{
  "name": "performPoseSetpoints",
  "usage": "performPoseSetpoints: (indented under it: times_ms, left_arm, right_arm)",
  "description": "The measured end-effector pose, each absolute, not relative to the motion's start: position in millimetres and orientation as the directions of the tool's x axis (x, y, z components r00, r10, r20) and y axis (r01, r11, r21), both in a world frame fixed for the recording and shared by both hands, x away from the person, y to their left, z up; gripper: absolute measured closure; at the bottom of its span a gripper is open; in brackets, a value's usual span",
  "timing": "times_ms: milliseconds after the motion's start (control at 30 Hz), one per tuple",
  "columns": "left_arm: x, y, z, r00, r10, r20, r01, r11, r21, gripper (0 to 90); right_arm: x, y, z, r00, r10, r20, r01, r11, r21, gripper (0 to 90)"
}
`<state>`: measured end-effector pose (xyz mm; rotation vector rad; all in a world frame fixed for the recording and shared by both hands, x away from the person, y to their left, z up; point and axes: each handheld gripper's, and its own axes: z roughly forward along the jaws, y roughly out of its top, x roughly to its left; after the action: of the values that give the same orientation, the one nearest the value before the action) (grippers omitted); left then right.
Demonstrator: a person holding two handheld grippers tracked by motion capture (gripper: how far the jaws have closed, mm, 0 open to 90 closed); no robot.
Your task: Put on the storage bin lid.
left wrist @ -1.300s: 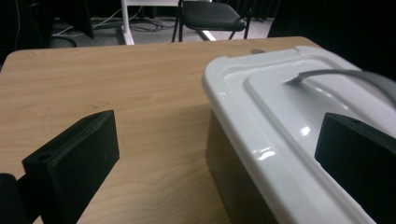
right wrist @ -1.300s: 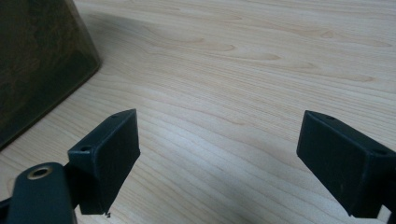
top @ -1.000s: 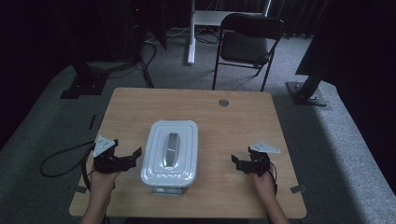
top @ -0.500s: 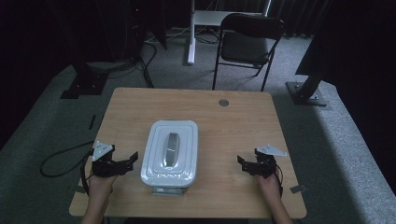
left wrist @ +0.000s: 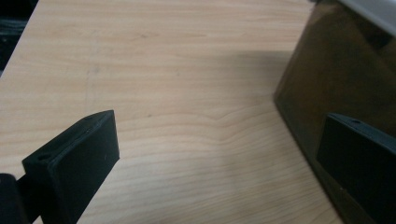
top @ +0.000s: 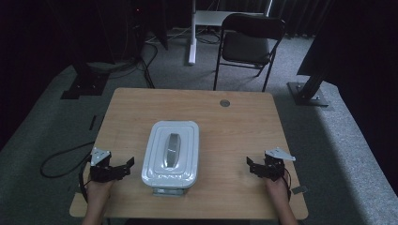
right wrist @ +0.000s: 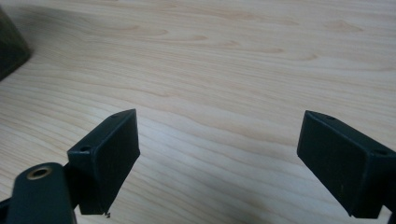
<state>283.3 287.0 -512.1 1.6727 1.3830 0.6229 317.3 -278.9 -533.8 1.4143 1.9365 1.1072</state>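
A white lidded box (top: 171,154) with a grey handle on its lid sits in the middle of the wooden table (top: 234,131), near the front edge. Its dark side wall (left wrist: 327,88) rises at the right of the left gripper view. My left gripper (top: 126,166) rests low on the table just left of the box, jaws wide open and empty (left wrist: 219,154). Over at the table's front right, my right gripper (top: 250,165) is also open with nothing between its jaws (right wrist: 219,158), well apart from the box.
A round grommet (top: 225,102) is set near the table's far edge. A black folding chair (top: 248,42) and a white desk leg (top: 192,33) stand on the grey carpet beyond. A cable (top: 61,159) loops on the floor at the left.
Both grippers have drawn back a little toward the table's front edge. The box has not moved.
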Motion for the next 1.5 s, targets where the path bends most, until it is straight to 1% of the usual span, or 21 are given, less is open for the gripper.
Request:
performPoseSetpoints:
  times_ms: [267,400,600,667,800,900,1167,1333,1400,1500]
  left_arm:
    - [282,295,-525,0.226,0.968,-0.105,0.546,-0.037,0.837,0.6]
    - [281,298,-529,0.221,0.969,-0.112,0.555,-0.03,0.831,0.6]
    - [279,302,-535,0.205,0.973,-0.107,0.566,-0.029,0.824,0.6]
    - [278,304,-537,0.203,0.973,-0.113,0.571,-0.023,0.821,0.6]
    - [278,306,-540,0.192,0.975,-0.11,0.581,-0.023,0.813,0.6]
    - [278,308,-542,0.176,0.979,-0.106,0.594,-0.02,0.804,0.6]
    - [278,313,-548,0.107,0.993,-0.04,0.647,-0.039,0.762,0.6]
    - [274,318,-551,0.052,0.999,-0.004,0.669,-0.031,0.743,0.6]
    - [273,319,-552,0.035,0.999,0.019,0.677,-0.038,0.735,0.6]
    - [273,320,-553,0.025,1.0,0.016,0.692,-0.029,0.721,0.6]
  right_arm:
    - [312,-296,-539,-0.267,0.96,0.084,0.558,0.083,0.826,12.2]
    - [310,-300,-541,-0.221,0.971,0.091,0.551,0.047,0.833,12.1]
    - [308,-303,-547,-0.202,0.976,0.082,0.575,0.051,0.817,12.1]
    - [305,-307,-548,-0.18,0.981,0.07,0.579,0.048,0.814,12.1]
    - [300,-319,-549,-0.142,0.986,0.088,0.584,0.012,0.811,12.2]
    - [295,-324,-552,-0.116,0.991,0.064,0.594,0.018,0.804,12.2]
    - [287,-327,-556,-0.099,0.993,0.066,0.608,0.008,0.794,12.2]
    - [282,-332,-557,-0.099,0.992,0.075,0.613,0.001,0.79,12.2]
    - [282,-333,-557,-0.084,0.993,0.08,0.621,-0.011,0.784,12.2]
    - [284,-334,-558,-0.063,0.995,0.073,0.636,-0.016,0.772,12.2]
